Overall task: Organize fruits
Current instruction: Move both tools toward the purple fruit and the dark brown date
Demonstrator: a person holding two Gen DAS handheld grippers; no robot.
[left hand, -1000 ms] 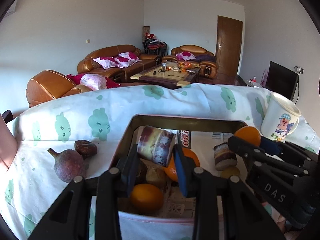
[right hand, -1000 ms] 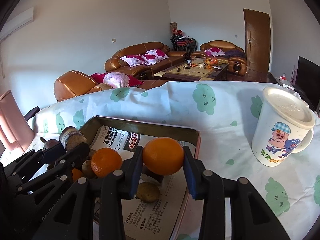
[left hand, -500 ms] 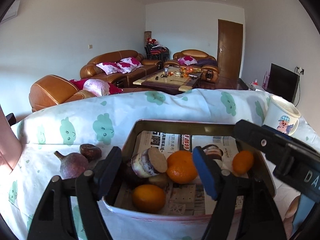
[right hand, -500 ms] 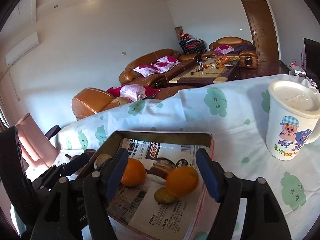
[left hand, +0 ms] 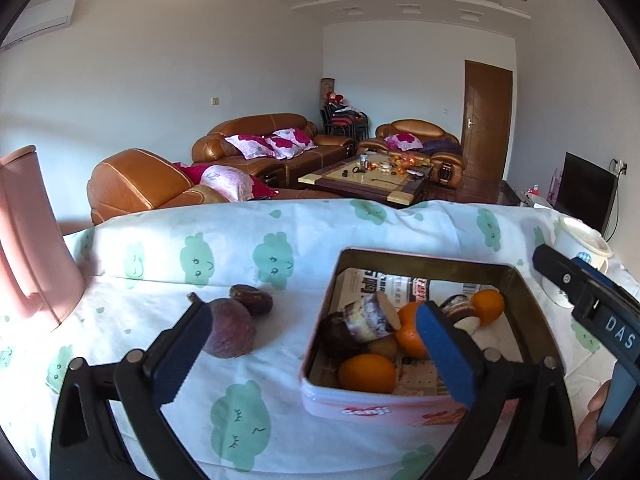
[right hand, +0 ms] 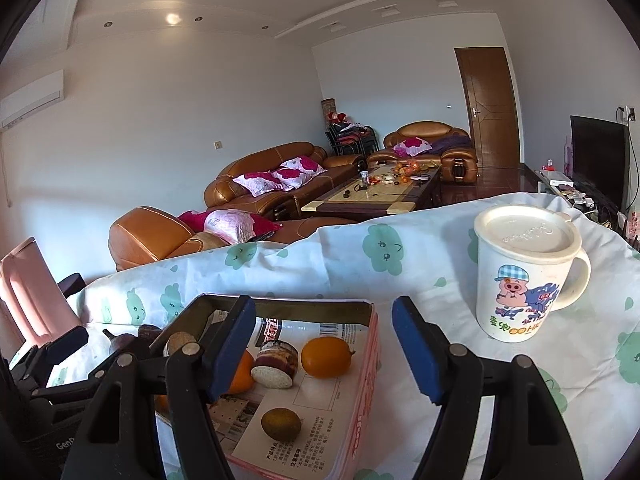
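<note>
A pink tin [left hand: 400,406] lined with newspaper holds several fruits: oranges [left hand: 367,373], a cut purple piece [left hand: 368,318] and a brown one. In the right wrist view the tin [right hand: 370,364] shows an orange [right hand: 326,358], a cut purple piece [right hand: 276,364] and a green-brown fruit [right hand: 281,423]. A purple passion fruit [left hand: 230,332] and a dark wrinkled fruit [left hand: 252,299] lie on the cloth left of the tin. My left gripper [left hand: 312,344] is open and empty above the tin's left edge. My right gripper [right hand: 324,348] is open and empty above the tin's right rim.
A white pig mug with a lid [right hand: 524,272] stands right of the tin. A pink jug [left hand: 28,240] stands at the far left. The table has a white cloth with green prints [left hand: 240,420]. Sofas and a coffee table lie beyond.
Both grippers opened and let their fruit go into the tin: the left a cut purple piece, the right an orange. Both then rose and drew back; the left shifted leftward.
</note>
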